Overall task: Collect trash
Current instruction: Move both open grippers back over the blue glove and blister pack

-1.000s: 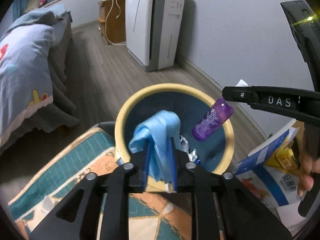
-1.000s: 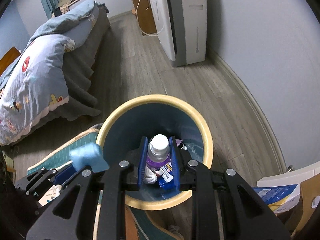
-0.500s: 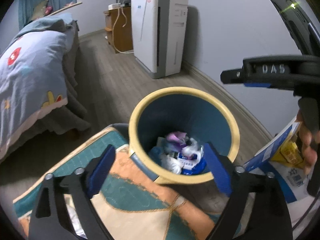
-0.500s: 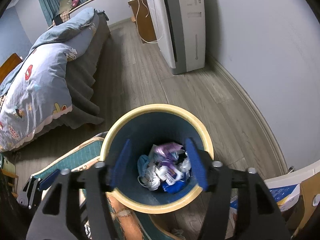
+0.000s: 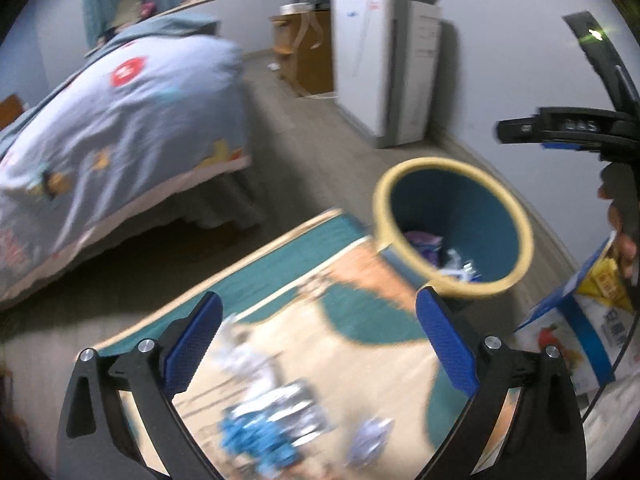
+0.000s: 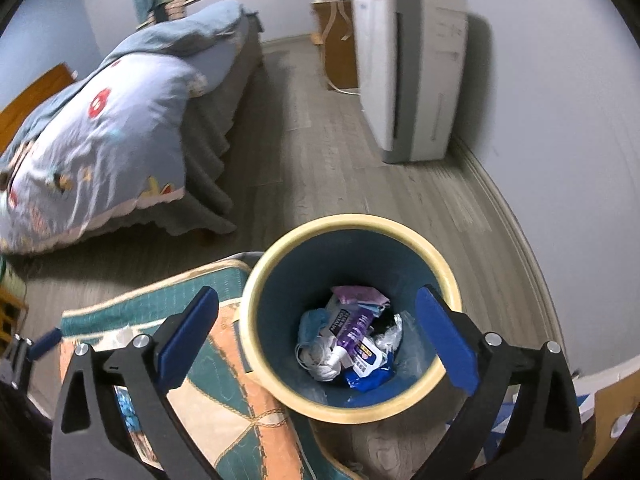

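Observation:
A blue bin with a yellow rim (image 6: 348,224) stands on the floor and holds a purple bottle (image 6: 352,330), a light blue cloth (image 6: 310,326) and wrappers. It also shows in the left wrist view (image 5: 516,220). My right gripper (image 6: 318,336) is open and empty above the bin. My left gripper (image 5: 318,340) is open and empty over the rug (image 5: 304,264), where blurred silver and blue wrappers (image 5: 268,420) and a small crumpled piece (image 5: 370,438) lie. The right gripper shows at the right edge of the left wrist view (image 5: 560,130).
A bed with a blue quilt (image 5: 112,120) stands to the left. A white appliance (image 6: 412,80) and a wooden cabinet (image 5: 300,52) stand by the far wall. A printed bag (image 5: 580,320) leans right of the bin.
Both grippers opened and dropped the blue cloth and the purple bottle into the bin. My left gripper then swung left and back over the rug.

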The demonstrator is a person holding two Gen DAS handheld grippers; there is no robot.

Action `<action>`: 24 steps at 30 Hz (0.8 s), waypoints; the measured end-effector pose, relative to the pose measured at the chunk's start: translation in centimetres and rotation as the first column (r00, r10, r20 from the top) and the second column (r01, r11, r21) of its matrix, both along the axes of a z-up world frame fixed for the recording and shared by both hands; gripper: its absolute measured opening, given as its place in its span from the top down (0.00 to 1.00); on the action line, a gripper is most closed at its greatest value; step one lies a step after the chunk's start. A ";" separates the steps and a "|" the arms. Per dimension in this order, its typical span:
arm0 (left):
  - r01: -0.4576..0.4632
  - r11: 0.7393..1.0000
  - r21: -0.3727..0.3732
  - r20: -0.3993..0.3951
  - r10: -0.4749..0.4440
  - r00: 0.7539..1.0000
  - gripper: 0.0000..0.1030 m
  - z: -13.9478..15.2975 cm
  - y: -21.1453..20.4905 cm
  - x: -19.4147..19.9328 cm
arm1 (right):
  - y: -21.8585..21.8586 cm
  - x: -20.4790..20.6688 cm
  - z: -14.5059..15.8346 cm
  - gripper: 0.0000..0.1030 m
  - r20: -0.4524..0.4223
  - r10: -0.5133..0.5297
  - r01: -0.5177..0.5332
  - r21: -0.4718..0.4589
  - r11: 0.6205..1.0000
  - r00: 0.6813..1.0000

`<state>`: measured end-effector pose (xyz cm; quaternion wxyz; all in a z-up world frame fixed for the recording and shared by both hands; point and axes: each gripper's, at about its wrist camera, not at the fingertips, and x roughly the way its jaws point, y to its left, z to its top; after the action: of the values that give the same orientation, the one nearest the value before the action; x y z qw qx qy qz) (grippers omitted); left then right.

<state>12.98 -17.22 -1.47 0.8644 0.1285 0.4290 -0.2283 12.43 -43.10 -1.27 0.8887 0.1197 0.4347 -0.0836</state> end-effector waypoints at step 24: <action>-0.127 0.988 0.088 -0.248 0.146 0.958 0.06 -10.1 11.0 -1.7 | 14.6 2.0 -4.8 0.06 -0.188 0.306 -0.301 0.054 0.952 0.933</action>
<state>11.26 -6.26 -11.54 0.8110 0.0991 0.5518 -0.1672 14.39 -28.48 -6.09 0.8428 0.0532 0.5334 0.0486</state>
